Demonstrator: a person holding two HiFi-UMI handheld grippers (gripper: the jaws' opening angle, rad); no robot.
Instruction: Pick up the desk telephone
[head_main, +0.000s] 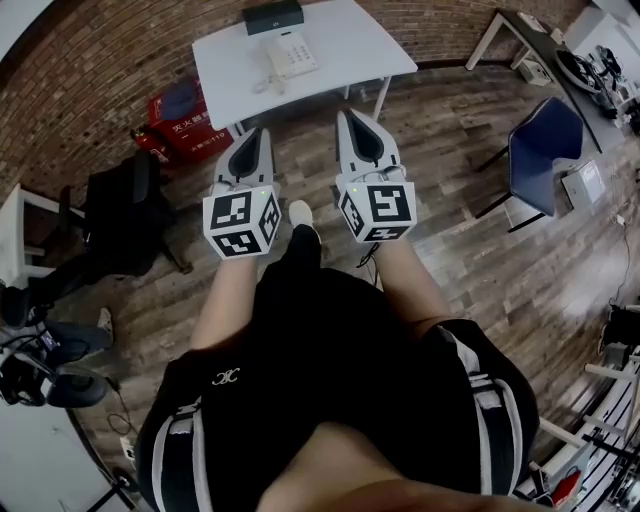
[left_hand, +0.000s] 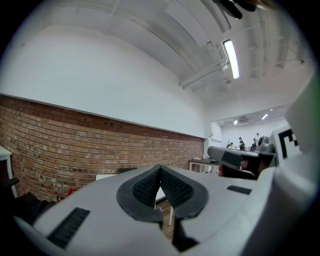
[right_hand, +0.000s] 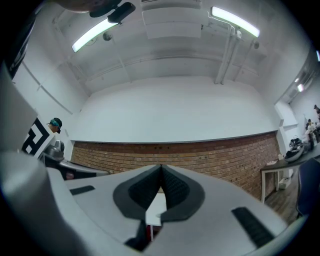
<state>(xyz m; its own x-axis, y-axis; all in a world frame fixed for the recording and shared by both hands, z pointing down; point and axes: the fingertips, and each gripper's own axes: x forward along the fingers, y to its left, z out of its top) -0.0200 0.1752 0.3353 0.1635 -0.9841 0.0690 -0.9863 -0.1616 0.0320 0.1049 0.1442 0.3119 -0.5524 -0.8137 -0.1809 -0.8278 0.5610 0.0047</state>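
A white desk telephone (head_main: 288, 55) with a coiled cord lies on a white table (head_main: 345, 40) by the brick wall, well ahead of both grippers. My left gripper (head_main: 262, 132) and right gripper (head_main: 345, 116) are held side by side above the wooden floor, short of the table, both shut and empty. In the left gripper view the left gripper (left_hand: 160, 169) points level at the brick wall, pads together. In the right gripper view the right gripper (right_hand: 161, 169) tilts slightly up, pads together, with a strip of the table (right_hand: 157, 209) showing below them.
A dark box (head_main: 272, 17) sits behind the telephone. A red crate (head_main: 185, 118) stands on the floor left of the table. A black office chair (head_main: 115, 215) is at left, a blue chair (head_main: 540, 150) at right, another desk (head_main: 560, 60) at far right.
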